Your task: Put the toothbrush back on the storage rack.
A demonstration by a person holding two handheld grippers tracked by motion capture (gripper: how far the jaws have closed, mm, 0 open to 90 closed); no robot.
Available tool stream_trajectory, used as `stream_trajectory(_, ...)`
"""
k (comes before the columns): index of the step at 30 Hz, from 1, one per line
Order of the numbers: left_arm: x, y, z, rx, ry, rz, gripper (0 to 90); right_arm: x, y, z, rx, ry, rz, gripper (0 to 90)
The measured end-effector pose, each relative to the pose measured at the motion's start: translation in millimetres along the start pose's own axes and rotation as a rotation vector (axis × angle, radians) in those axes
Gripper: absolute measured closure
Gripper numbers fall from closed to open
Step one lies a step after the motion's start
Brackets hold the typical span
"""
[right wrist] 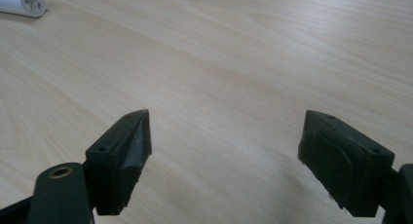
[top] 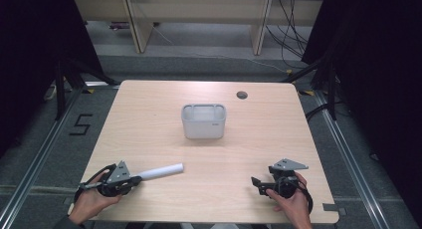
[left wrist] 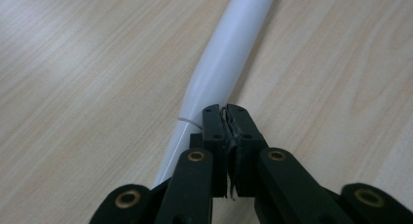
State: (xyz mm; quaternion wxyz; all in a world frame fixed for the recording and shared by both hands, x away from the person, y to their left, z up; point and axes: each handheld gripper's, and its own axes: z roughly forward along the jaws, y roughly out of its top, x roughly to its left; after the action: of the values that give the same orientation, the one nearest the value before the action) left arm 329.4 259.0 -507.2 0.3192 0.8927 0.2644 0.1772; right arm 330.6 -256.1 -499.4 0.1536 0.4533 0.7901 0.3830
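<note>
Left gripper (top: pixel 133 179) at table's (top: pixel 149 119) near-left edge, jaws pressed together on flattened end of white tube (top: pixel 161 171) lying on table, right gripper (top: pixel 257 183) near-right, jaws wide apart, holding nothing, white bin (top: pixel 203 122) at table centre beyond tube.

High view: I look forward and down over the whole wooden table (top: pixel 149 119). Left gripper view: I sit very close, looking along a white tube (left wrist: pixel 224 63) lying on the tabletop. Right gripper view: low above the boards; the tube's end sits top left, shared with both others.
</note>
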Motion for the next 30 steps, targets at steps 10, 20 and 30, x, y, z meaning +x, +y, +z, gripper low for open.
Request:
stream_trajectory(10, 14.2, 5.5, 5.3, 0.005, 0.029, -0.007, 86.2, 0.4, 0.2, 0.9, 0.006, 0.000, 0.002, 19.9)
stream_trajectory(20, 27.0, 17.3, 17.2, 0.022, 0.043, -0.024, 85.4, 2.2, -0.2, 1.7, 0.015, 0.012, 0.025, 19.8)
stream_trajectory(30, 31.4, 33.5, 28.7, 0.009, 0.041, -0.038, 84.8, 2.4, -0.2, 3.6, 0.019, 0.037, 0.027, 19.9)
